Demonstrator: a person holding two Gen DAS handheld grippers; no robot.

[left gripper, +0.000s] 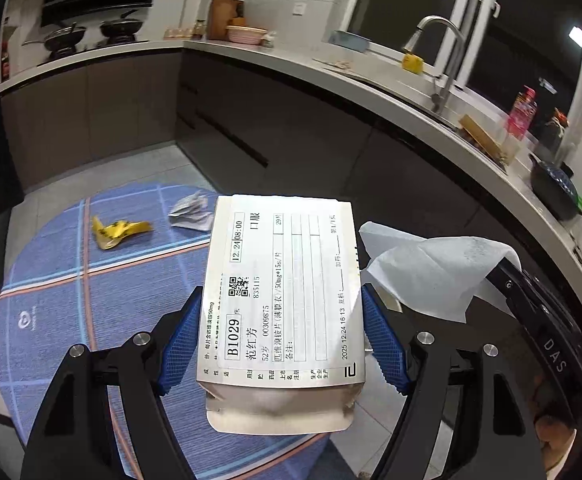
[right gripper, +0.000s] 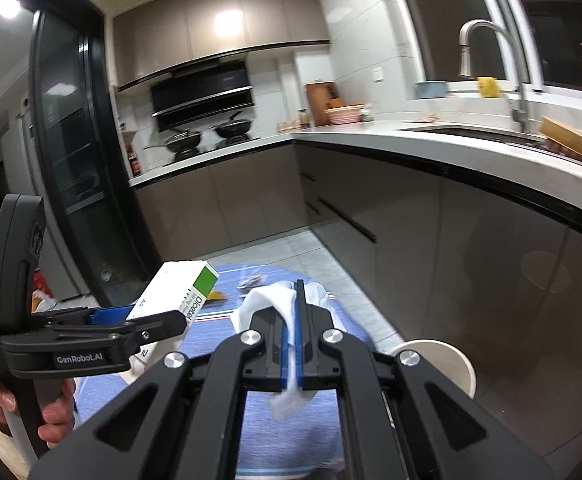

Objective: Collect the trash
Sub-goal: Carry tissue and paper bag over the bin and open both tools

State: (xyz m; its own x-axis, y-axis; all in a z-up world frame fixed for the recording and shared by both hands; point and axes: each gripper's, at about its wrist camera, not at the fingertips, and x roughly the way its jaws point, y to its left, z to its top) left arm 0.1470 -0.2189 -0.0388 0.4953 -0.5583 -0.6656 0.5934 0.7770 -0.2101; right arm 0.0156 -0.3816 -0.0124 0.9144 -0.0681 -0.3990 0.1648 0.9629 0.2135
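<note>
My left gripper (left gripper: 281,320) is shut on a white medicine box (left gripper: 283,292) with a printed pharmacy label, held above a blue checked round table (left gripper: 71,300). The box and left gripper also show in the right wrist view (right gripper: 175,300), at the left. My right gripper (right gripper: 291,344) is shut on a white paper tissue (right gripper: 287,308); the tissue shows in the left wrist view (left gripper: 431,268), right of the box. On the table lie a yellow banana peel (left gripper: 117,230) and a crumpled grey-white wrapper (left gripper: 191,212).
An L-shaped kitchen counter (left gripper: 371,84) with a sink tap (left gripper: 443,52), pans on a stove (left gripper: 91,32) and bottles runs behind. A white round bin rim (right gripper: 447,360) sits on the floor at right. A dark glass door (right gripper: 71,140) stands left.
</note>
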